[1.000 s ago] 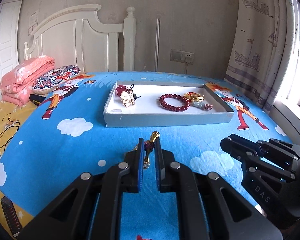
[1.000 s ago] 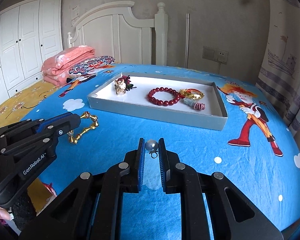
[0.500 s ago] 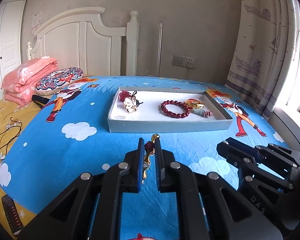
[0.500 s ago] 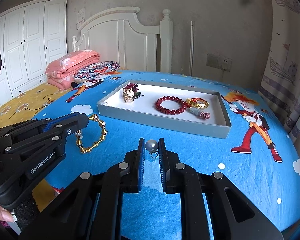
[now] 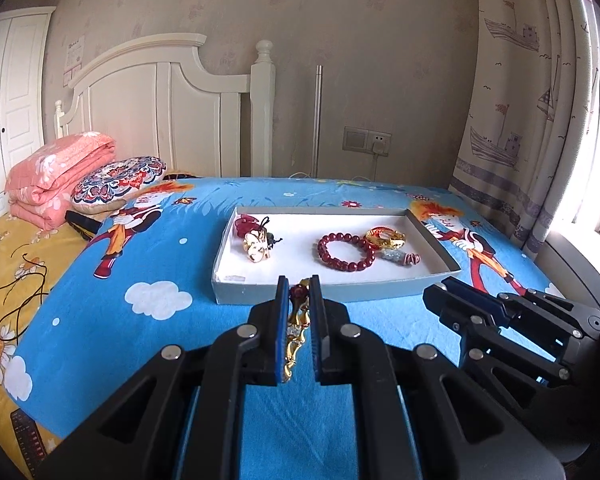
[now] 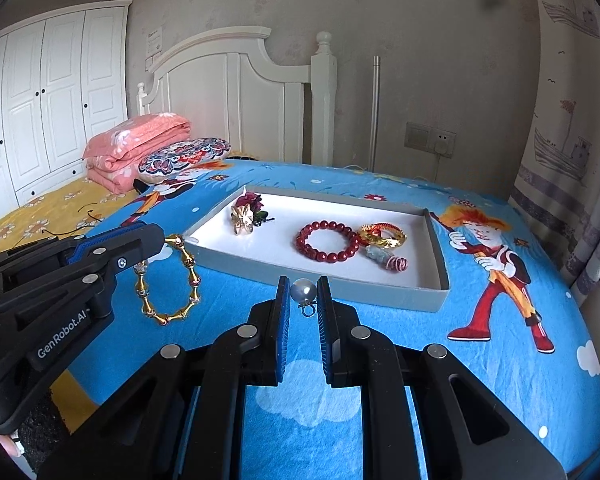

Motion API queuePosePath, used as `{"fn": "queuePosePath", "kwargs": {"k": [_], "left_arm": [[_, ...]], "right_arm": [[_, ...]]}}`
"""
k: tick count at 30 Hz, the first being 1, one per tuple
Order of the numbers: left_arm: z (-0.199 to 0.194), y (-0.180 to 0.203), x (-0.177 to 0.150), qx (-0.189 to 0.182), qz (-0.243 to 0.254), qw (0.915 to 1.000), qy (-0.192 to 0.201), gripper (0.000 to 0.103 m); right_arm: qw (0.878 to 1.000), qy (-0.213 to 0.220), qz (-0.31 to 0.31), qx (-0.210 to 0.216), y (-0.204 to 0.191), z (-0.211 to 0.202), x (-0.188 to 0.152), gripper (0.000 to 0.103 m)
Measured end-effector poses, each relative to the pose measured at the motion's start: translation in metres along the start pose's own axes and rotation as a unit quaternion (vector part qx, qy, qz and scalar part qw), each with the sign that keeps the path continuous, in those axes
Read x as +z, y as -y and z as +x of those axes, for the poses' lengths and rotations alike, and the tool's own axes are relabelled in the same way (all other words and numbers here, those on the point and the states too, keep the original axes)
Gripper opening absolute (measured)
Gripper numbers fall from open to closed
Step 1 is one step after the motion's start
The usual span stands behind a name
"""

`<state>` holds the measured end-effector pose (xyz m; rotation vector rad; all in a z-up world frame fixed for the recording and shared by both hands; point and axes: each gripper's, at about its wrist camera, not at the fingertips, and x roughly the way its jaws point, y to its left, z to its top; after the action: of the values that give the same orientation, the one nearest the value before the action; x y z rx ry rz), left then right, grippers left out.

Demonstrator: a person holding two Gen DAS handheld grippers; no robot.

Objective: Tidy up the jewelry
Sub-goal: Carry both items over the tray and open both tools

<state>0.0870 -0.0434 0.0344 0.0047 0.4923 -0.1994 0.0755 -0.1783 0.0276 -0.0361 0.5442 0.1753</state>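
Pinching a gold bracelet (image 6: 168, 280) in left jaws, right jaws clamp a pearl (image 6: 303, 290).

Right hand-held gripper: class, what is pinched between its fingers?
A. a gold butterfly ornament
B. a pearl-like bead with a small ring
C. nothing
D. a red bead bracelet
B: the right hand-held gripper is closed on a pearl-like bead whose small ring hangs below, just short of the tray.
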Motion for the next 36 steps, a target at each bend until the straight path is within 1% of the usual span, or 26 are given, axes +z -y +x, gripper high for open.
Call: {"fn": "queuePosePath", "kwargs": {"k": [4,15,18,21,23,29,36], "left_arm": [[0.011,0.002,0.013,-0.002,0.004,1.0,-0.001,0.01],[0.059,0.007,0.063,-0.007,0.011,0.9998,-0.016,0.01],[0.081,0.006,0.081,-0.012,0.006,0.9995,-0.03,0.01],[0.11,0.002,0.095,-0.014,-0.007,0.9981,-0.059,0.01],[0.13,0.0,0.102,-0.007,-0.014,0.9972,-0.074,0.01],[0.172,-0.003,0.107,0.021,-0.014,0.9956,-0.09,0.01],[0.199,-0.006,0.103,0.03,-0.023,0.9932,-0.11,0.01]], "right_arm": [[1.0,-0.001,0.012,-0.003,0.012,0.011,0.012,0.014],[0.999,-0.025,0.014,-0.02,0.035,0.057,0.045,0.014],[0.999,-0.039,0.019,-0.022,0.042,0.074,0.054,0.014],[0.998,-0.057,0.031,-0.023,0.049,0.093,0.06,0.014],[0.996,-0.069,0.043,-0.023,0.055,0.106,0.063,0.014],[0.992,-0.103,0.07,-0.03,0.068,0.142,0.068,0.014],[0.989,-0.121,0.077,-0.042,0.072,0.166,0.07,0.015]]}}
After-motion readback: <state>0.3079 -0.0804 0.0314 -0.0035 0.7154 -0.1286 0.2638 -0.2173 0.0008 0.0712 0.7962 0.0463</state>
